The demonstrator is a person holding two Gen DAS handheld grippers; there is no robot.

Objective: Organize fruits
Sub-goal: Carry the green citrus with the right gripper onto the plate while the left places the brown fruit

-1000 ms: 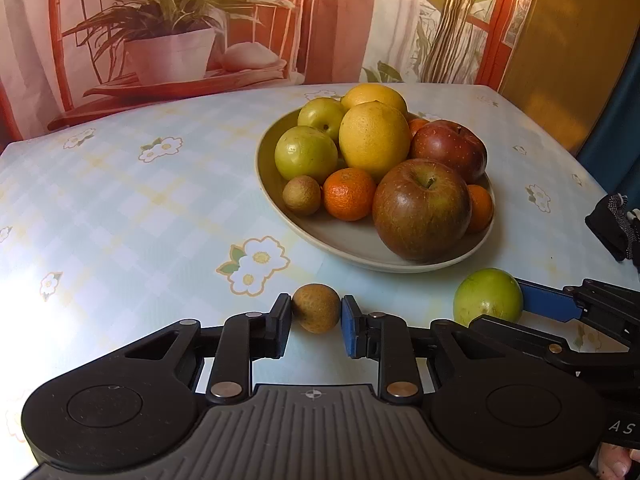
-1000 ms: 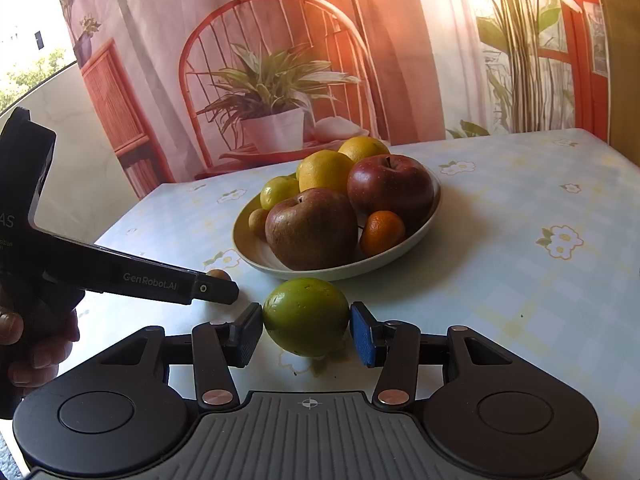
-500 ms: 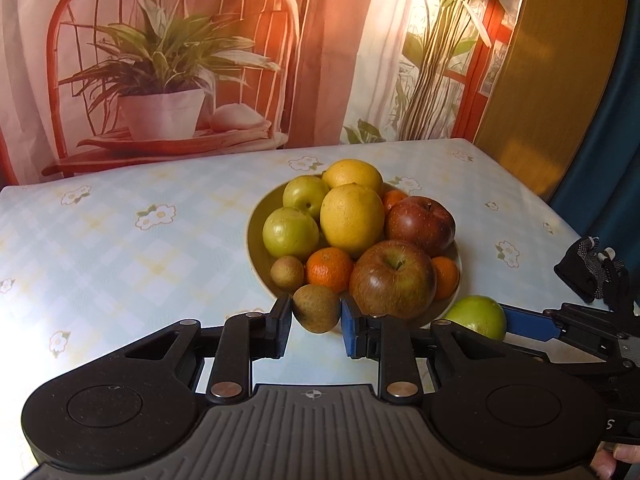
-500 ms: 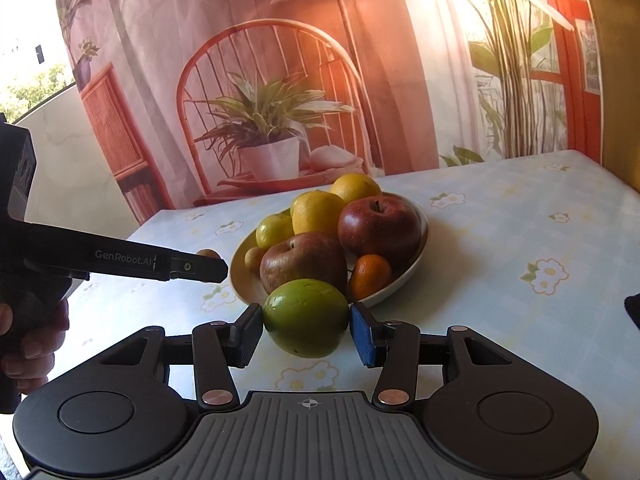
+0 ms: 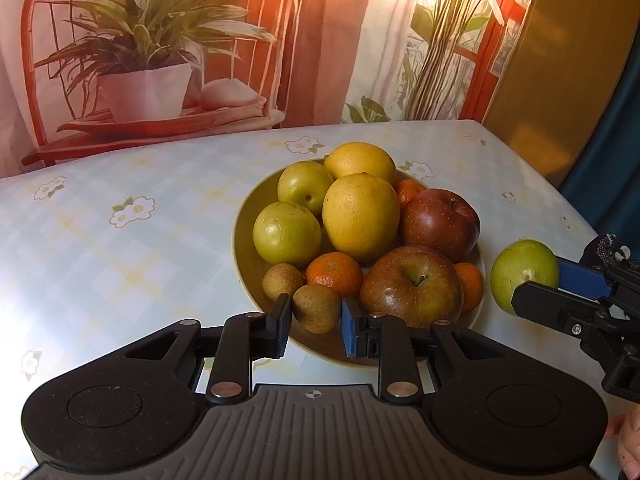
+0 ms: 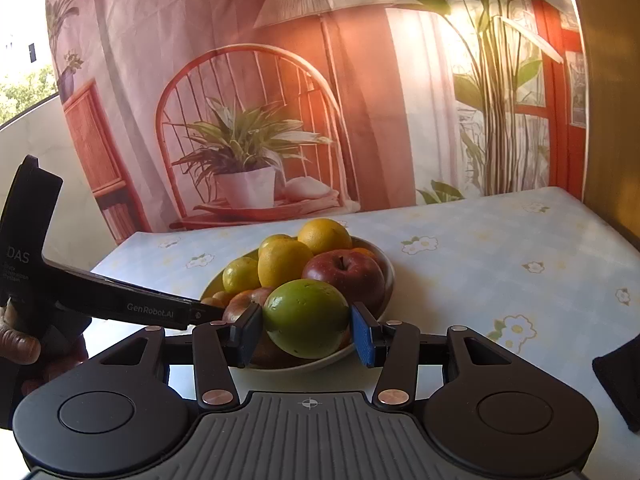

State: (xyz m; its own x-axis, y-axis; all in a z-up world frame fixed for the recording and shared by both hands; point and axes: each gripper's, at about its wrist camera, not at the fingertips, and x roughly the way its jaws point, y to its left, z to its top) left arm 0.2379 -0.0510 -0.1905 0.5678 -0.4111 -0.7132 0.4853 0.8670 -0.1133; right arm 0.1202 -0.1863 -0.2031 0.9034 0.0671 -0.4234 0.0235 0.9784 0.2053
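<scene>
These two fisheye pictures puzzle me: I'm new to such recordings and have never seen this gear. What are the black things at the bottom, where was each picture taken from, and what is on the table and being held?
No robot arm is here. A person holds a two-finger gripper in each hand, and a camera on each one looks forward along its fingers. The black shape at the bottom of each picture is that gripper's own body.

The left gripper is shut on a small brown fruit. In the other picture, the right gripper is shut on a green apple. Each gripper also shows at the edge of the other's view.

On the flowered tablecloth stands a bowl heaped with red apples, yellow citrus, green fruit, small oranges and another brown fruit. Both held fruits are close to it.
</scene>
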